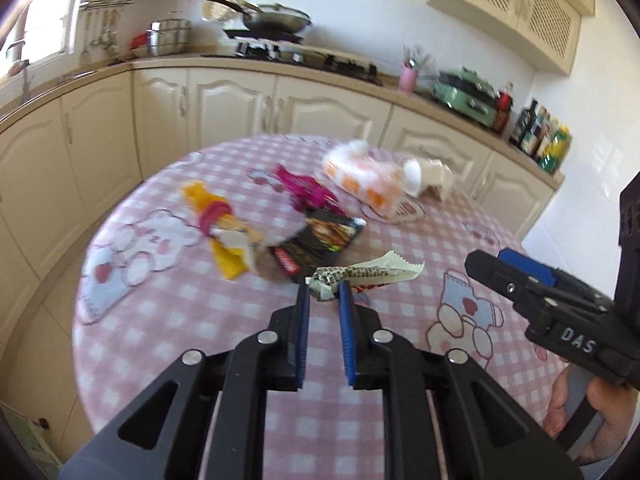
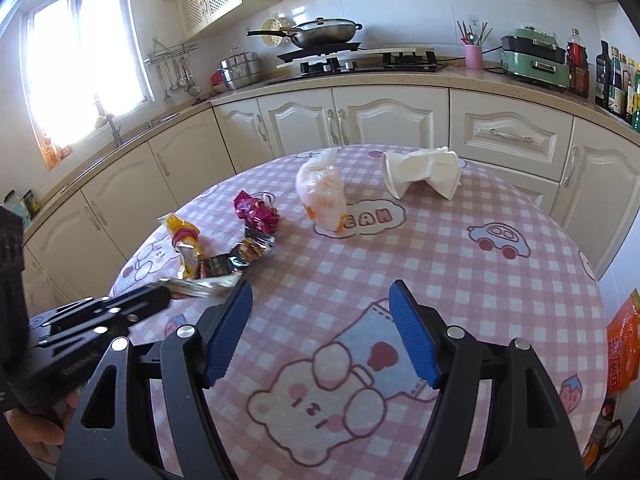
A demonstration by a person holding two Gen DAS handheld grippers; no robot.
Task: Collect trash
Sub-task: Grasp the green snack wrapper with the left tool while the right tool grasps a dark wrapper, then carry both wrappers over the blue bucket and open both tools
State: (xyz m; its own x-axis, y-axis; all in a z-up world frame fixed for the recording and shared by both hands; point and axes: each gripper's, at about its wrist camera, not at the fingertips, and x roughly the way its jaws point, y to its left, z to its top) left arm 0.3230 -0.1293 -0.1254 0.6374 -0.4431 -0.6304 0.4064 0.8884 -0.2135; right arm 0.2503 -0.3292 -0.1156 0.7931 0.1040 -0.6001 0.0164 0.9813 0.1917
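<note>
On the left of the round table (image 2: 460, 264), with its pink checked cloth, we see most of the trash lying close together. Farthest left is a yellow wrapper (image 1: 218, 232) with a red band around its middle. Just beside it sits a crumpled magenta wrapper (image 1: 308, 192), and in front of that a black snack packet (image 1: 320, 244) lies flat, touching the yellow one at its lower edge.

Our left gripper (image 1: 324, 290) comes next, its blue pads clamped together on the crumpled end of a pale green wrapper (image 1: 360, 274). The rest of that wrapper sticks out to the right past the fingertips, and its zigzag edge shows clearly. In the right wrist view the same wrapper is blurred at the tip of the left gripper, just in front of the black packet.

Towards the middle of the table we find a white plastic bag (image 2: 324, 196) with orange print, standing in a lump on the cloth. Further right, near the far edge, lies a crushed white paper cup (image 2: 420, 174), well apart from the wrappers.

Our right gripper (image 2: 320, 332) hovers over the near part of the table, its jaws wide apart with nothing between them, only the bear print on the cloth below.
</note>
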